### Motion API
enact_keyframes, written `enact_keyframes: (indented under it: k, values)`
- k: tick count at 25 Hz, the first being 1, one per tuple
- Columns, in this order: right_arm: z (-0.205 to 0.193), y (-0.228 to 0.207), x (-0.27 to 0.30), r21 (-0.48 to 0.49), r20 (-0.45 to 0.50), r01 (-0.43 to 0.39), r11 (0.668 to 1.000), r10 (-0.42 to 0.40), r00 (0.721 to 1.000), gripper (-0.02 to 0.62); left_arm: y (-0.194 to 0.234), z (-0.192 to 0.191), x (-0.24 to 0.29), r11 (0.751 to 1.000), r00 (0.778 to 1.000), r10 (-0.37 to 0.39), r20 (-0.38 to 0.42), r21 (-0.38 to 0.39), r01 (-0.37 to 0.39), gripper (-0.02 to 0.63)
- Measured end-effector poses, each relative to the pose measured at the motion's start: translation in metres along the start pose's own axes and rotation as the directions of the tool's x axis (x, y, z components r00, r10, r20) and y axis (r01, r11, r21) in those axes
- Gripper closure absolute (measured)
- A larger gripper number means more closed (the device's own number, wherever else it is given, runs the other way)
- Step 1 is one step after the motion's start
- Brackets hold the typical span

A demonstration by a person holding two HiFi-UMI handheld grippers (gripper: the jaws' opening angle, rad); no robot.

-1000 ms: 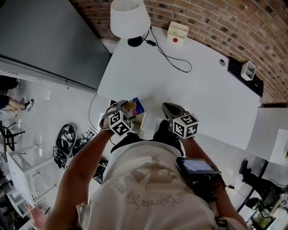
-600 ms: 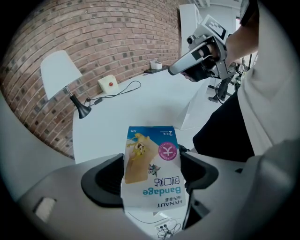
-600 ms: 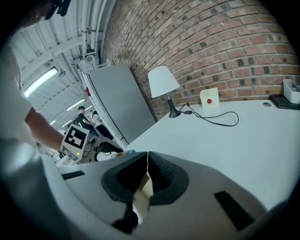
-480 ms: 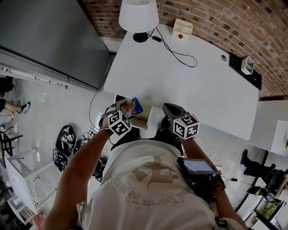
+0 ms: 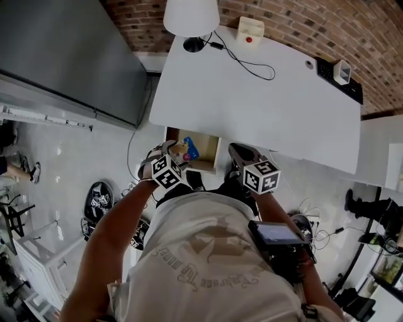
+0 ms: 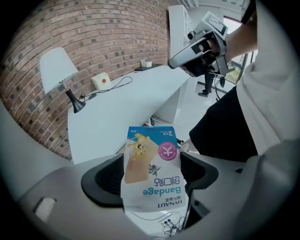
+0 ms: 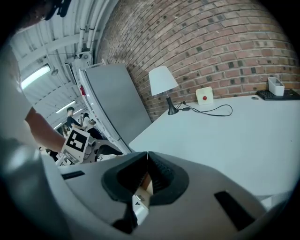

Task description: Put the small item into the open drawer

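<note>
A small blue and white bandage packet [image 6: 152, 173] stands clamped between my left gripper's [image 6: 152, 161] jaws. In the head view the left gripper [image 5: 178, 151] holds the packet [image 5: 188, 149] over the open wooden drawer [image 5: 206, 154] under the white desk's [image 5: 252, 107] front edge. My right gripper [image 5: 237, 151] hovers right of the drawer, and its jaws [image 7: 147, 157] meet at the tips with nothing held. The left gripper view shows the right gripper [image 6: 199, 44] raised beside the desk.
On the desk's far side stand a white lamp [image 5: 191, 16], a cream box with a red button [image 5: 250, 30] with a black cable [image 5: 242, 60], and a white holder [image 5: 342, 71]. A grey cabinet [image 5: 63, 56] stands to the left. Cables and gear [image 5: 97, 198] lie on the floor.
The desk has shifted up and away in the head view, and more of the open drawer shows. Both grippers keep their places; the left still holds the packet.
</note>
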State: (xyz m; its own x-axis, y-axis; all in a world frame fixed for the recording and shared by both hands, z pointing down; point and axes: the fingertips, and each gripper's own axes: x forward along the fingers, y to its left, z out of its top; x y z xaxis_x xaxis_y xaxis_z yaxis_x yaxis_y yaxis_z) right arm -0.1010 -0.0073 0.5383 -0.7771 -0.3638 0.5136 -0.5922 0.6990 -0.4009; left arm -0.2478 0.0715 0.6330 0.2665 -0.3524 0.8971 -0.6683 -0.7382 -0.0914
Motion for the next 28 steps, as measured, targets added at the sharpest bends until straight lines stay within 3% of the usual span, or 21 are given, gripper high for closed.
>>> enact_keyframes:
  k: [16, 28]
  values:
    - [-0.066, 0.003, -0.039, 0.128, -0.008, 0.147, 0.981, -0.147, 0.989, 0.589, -0.020, -0.021, 0.034, 0.992, 0.994, -0.089, -0.056, 0.084, 0.093, 0.224]
    - [-0.094, -0.014, -0.031, 0.149, -0.054, 0.145, 0.978, -0.139, 0.989, 0.589, -0.029, -0.024, 0.073, 0.987, 0.986, -0.122, -0.117, 0.092, 0.134, 0.223]
